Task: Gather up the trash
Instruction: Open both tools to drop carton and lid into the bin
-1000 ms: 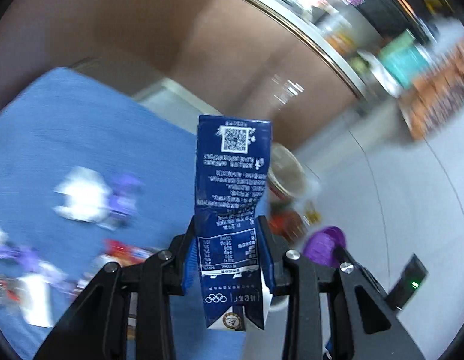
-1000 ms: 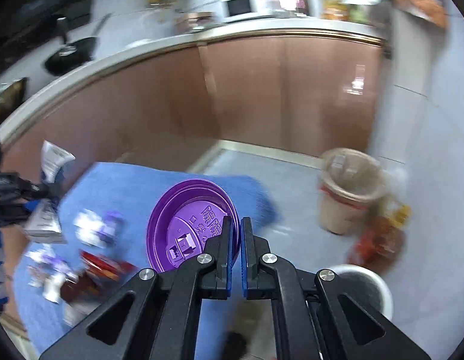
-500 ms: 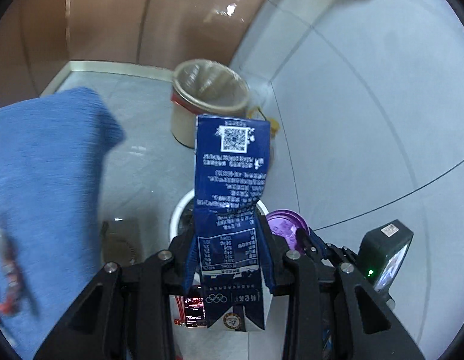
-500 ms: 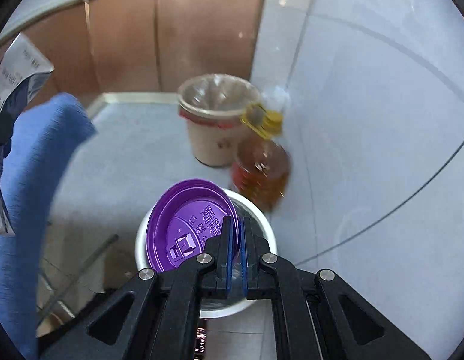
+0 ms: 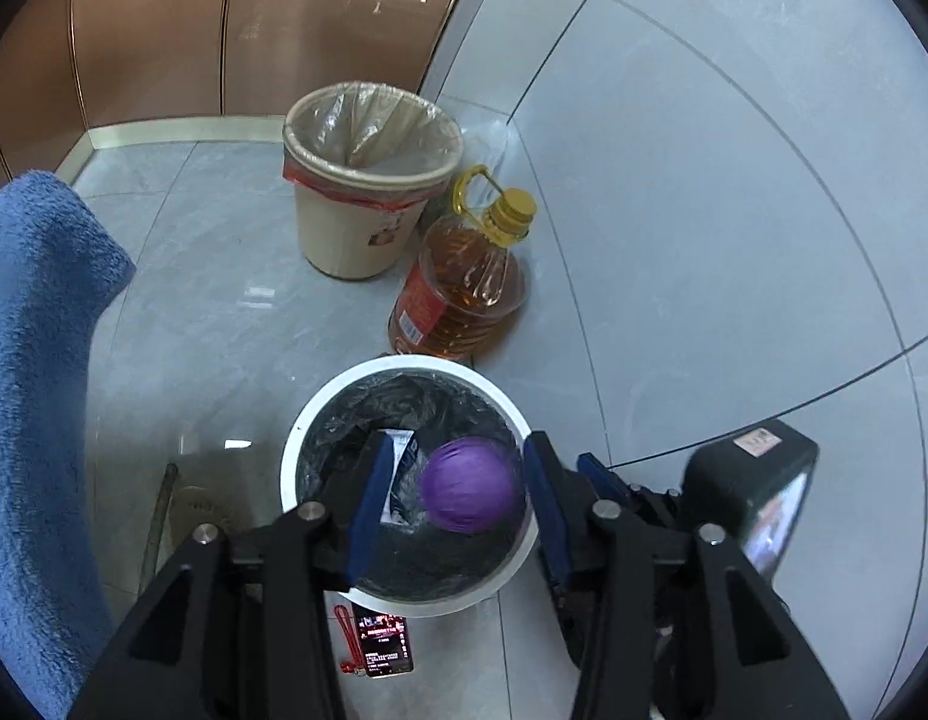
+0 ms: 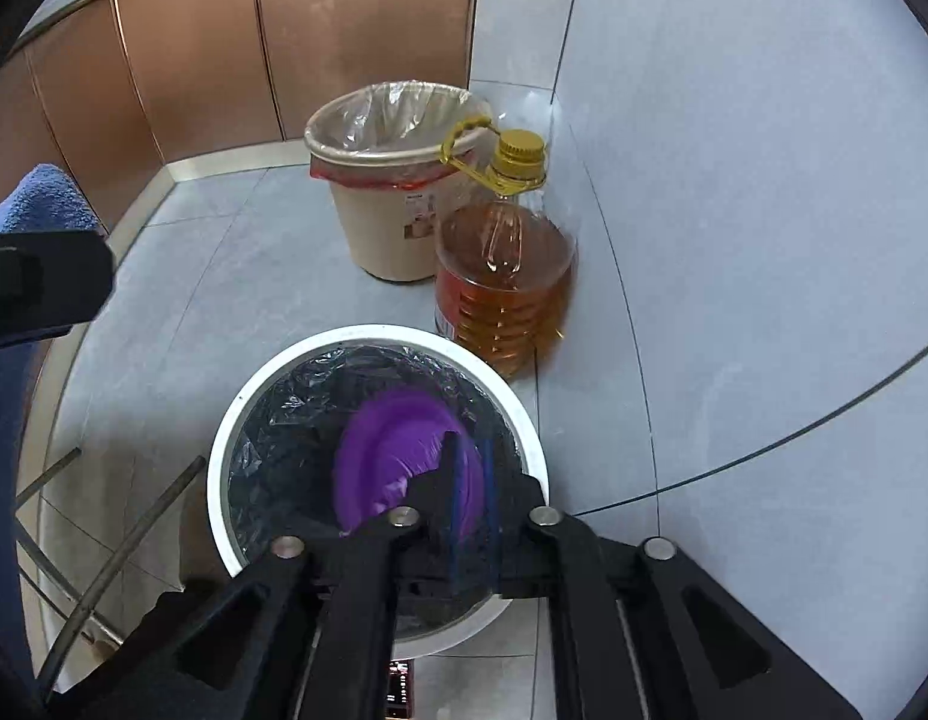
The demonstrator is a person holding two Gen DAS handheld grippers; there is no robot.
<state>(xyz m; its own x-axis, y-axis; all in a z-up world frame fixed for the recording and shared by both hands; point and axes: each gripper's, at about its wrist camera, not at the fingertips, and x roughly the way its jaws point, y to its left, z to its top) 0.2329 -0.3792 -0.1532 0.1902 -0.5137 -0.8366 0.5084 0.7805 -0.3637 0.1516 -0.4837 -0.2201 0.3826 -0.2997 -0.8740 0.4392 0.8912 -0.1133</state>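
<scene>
left gripper (image 5: 452,495): jaws have just been opening, now wide apart, nothing clamped; it hangs over the white bin, pads clear of the carton
right gripper (image 6: 471,501): jaws have just been opening, a narrow gap now, purple lid let go; the blurred lid shows past and between the pads, contact cannot tell
white bins: 1, white bin (image 5: 407,600) with black liner, directly under both grippers
purple lids: 1, purple lid (image 5: 471,493) motion-blurred inside the bin mouth, free of both grippers
milk cartons: 1, blue milk carton (image 5: 402,474) down in the black liner, left of the lid, partly hidden by the left pad
phones: 1, phone (image 5: 383,643) with lit screen and red strap on the floor, at the near rim of the white bin
blue towels: 1, blue towel (image 5: 38,372) along the left edge
oil bottles: 1, oil bottle (image 5: 461,285) with yellow cap and handle, upright, just beyond the white bin
beige bins: 1, beige bin (image 5: 368,180) with clear liner and red band, beyond the oil bottle, close beside it
far: copper cabinet fronts (image 5: 254,24), grey tiled floor (image 5: 704,210)
</scene>
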